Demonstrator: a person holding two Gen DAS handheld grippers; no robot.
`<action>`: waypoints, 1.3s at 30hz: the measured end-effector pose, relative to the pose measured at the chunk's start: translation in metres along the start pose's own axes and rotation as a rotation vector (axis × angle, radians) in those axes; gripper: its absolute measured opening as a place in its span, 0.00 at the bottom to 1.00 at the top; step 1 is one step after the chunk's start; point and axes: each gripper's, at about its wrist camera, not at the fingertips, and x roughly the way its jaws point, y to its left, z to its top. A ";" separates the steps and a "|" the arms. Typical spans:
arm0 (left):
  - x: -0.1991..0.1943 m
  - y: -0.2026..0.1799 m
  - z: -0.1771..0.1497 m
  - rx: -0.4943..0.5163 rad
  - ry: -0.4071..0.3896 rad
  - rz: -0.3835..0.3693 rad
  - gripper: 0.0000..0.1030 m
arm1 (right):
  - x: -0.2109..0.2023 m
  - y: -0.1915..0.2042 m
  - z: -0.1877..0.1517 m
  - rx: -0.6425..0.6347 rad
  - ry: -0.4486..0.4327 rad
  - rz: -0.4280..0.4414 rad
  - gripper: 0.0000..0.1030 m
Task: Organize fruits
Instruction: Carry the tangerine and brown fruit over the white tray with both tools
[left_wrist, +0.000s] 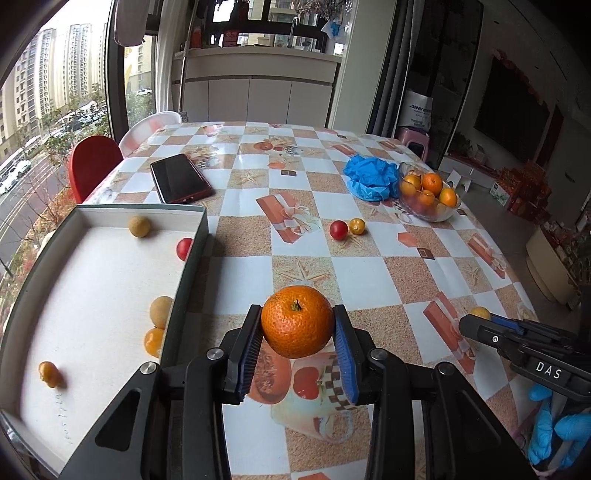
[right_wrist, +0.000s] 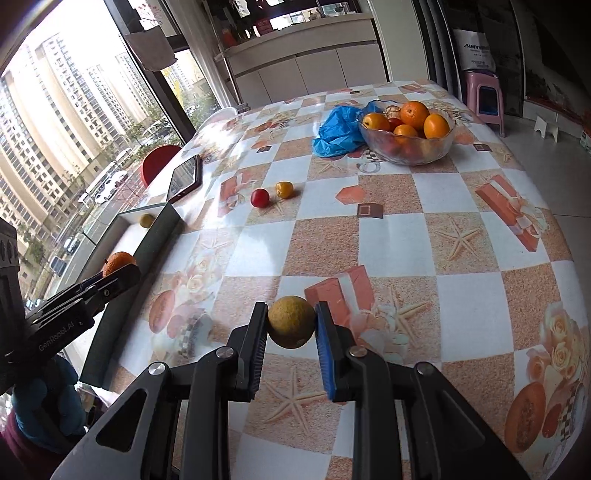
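Note:
My left gripper is shut on an orange mandarin, held above the table just right of the white box; the mandarin also shows in the right wrist view. The box holds several small fruits, among them a tan longan and a red cherry tomato. My right gripper is shut on a tan longan above the table. A red cherry tomato and a yellow kumquat lie loose mid-table.
A glass bowl of oranges stands at the far right beside crumpled blue plastic. A phone lies beyond the box. Red and white chairs stand at the table's left edge by the window.

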 end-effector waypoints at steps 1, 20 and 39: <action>-0.007 0.006 0.000 -0.003 -0.012 0.005 0.38 | 0.000 0.007 0.000 -0.008 0.001 0.006 0.27; -0.051 0.144 -0.034 -0.147 -0.056 0.209 0.38 | 0.050 0.185 0.005 -0.272 0.082 0.152 0.27; -0.042 0.185 -0.046 -0.226 -0.048 0.199 0.38 | 0.098 0.256 -0.002 -0.409 0.167 0.154 0.27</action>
